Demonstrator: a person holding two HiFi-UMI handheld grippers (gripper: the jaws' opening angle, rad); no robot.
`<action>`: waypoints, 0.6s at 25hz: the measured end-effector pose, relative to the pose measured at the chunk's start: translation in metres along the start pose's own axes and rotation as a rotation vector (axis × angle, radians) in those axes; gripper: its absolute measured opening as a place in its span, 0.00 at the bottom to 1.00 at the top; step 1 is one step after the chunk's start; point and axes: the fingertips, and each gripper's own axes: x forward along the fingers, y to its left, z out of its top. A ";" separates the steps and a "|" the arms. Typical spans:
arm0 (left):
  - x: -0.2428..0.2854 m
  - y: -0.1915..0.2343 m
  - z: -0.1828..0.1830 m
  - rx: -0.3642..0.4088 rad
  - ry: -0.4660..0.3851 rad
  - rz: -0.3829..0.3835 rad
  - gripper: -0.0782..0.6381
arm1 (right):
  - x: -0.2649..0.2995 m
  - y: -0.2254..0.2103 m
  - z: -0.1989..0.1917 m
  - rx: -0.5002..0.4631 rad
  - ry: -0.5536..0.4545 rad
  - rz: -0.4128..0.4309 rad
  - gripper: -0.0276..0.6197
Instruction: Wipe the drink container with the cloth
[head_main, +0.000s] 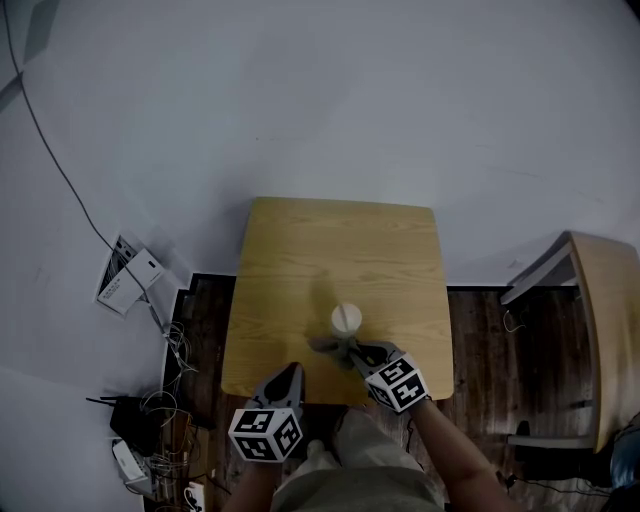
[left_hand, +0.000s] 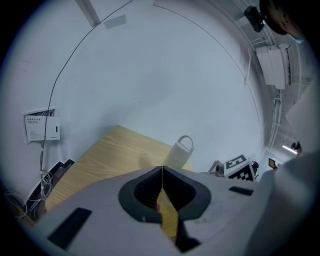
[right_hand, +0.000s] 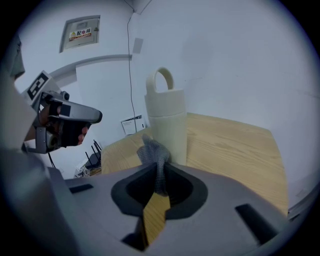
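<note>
A cream drink container (head_main: 346, 319) with a loop handle stands upright on the wooden table (head_main: 300, 260), near its front edge. In the right gripper view the container (right_hand: 166, 125) rises just beyond the jaws. My right gripper (right_hand: 161, 167) is shut on a grey cloth (right_hand: 156, 156), whose bunched end lies against the container's base. From the head view the cloth (head_main: 330, 346) shows just in front of the container, with the right gripper (head_main: 358, 352) behind it. My left gripper (head_main: 294, 372) hovers at the table's front edge, shut and empty; its jaws (left_hand: 162, 172) meet with the container (left_hand: 178, 152) ahead.
A second wooden table (head_main: 605, 320) stands at the right. Cables and small devices (head_main: 150, 440) lie on the dark floor at the left. A white box (head_main: 127, 277) leans against the wall. The person's legs (head_main: 350, 470) are just below the table edge.
</note>
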 end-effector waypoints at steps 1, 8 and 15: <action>0.001 0.001 -0.001 -0.001 0.002 0.002 0.11 | 0.002 -0.001 -0.003 0.005 0.005 -0.003 0.08; 0.005 0.004 -0.005 -0.009 0.015 0.011 0.11 | 0.020 -0.007 -0.023 0.016 0.048 -0.031 0.08; 0.009 0.006 -0.008 -0.019 0.027 0.016 0.11 | 0.032 -0.011 -0.042 0.030 0.092 -0.042 0.08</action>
